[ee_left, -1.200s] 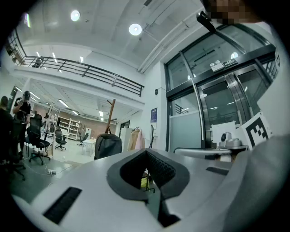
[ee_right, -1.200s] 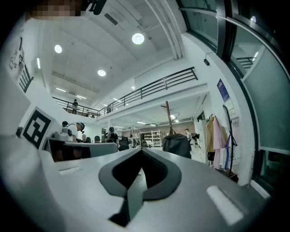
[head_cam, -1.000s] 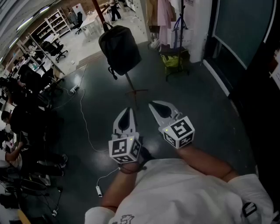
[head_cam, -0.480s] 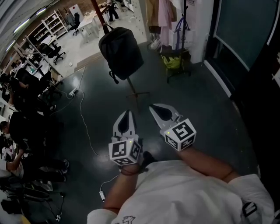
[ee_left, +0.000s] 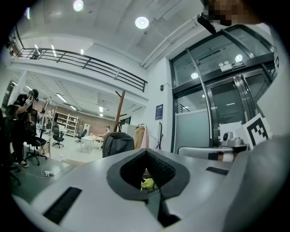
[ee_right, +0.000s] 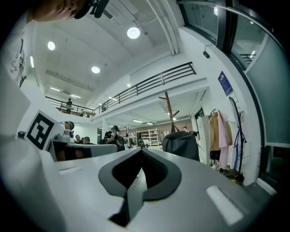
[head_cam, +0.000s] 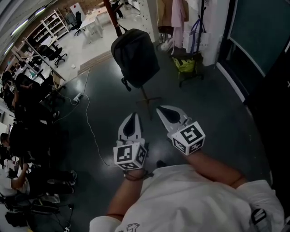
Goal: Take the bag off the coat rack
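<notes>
A black backpack (head_cam: 136, 56) hangs on a brown coat rack pole (head_cam: 110, 8), whose thin legs (head_cam: 147, 97) stand on the dark floor. Both grippers are held low in front of the person, well short of the bag. My left gripper (head_cam: 131, 118) is shut with nothing in it, and my right gripper (head_cam: 164, 110) beside it is shut and empty too. In the left gripper view the backpack (ee_left: 118, 144) shows beyond the left gripper (ee_left: 146, 152). The right gripper view has the backpack (ee_right: 180, 144) right of the right gripper (ee_right: 141, 151), under the pole (ee_right: 170, 111).
A second rack with pink clothes (head_cam: 181, 18) and a small cart holding something yellow-green (head_cam: 185, 65) stand right of the bag. A white cable (head_cam: 90, 131) runs over the floor. Seated people (head_cam: 27, 136) fill the left side. Glass doors (head_cam: 258, 41) close the right.
The backpack and rack sit a little lower and further right in the head view. Both grippers stay shut, side by side, at nearly the same spot.
</notes>
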The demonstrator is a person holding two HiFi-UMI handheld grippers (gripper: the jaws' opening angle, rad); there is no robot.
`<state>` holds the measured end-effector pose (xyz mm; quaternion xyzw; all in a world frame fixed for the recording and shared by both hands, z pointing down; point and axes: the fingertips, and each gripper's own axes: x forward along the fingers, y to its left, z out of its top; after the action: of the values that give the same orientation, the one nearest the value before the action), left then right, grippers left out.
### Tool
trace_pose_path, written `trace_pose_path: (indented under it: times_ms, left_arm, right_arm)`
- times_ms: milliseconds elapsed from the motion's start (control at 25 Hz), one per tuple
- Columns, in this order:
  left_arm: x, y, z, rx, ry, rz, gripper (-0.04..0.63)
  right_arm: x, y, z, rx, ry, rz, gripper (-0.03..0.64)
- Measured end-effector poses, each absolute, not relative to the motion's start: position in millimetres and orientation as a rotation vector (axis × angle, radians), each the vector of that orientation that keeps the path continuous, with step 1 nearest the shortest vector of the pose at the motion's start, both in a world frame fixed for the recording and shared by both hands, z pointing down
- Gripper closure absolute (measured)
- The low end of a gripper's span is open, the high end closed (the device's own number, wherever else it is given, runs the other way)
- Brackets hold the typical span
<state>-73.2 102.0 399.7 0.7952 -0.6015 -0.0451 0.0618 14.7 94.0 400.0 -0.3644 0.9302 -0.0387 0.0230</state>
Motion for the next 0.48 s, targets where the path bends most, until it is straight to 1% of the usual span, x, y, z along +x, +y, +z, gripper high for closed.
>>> trace_pose_path:
  times_ms: [200,480]
  left_arm:
    - [-103.0,76.0,394.7,2.44,-1.777,-0.13,0.589]
    - [-130.5,55.4,398.8,2.44,-1.738,-0.133,0.589]
  right_arm:
    - [-21.8,66.9,392.5,-1.149,2.867,-0.114,0.618]
    - [-47.9,44.4,393.9,-1.168,2.854,-0.13,0.618]
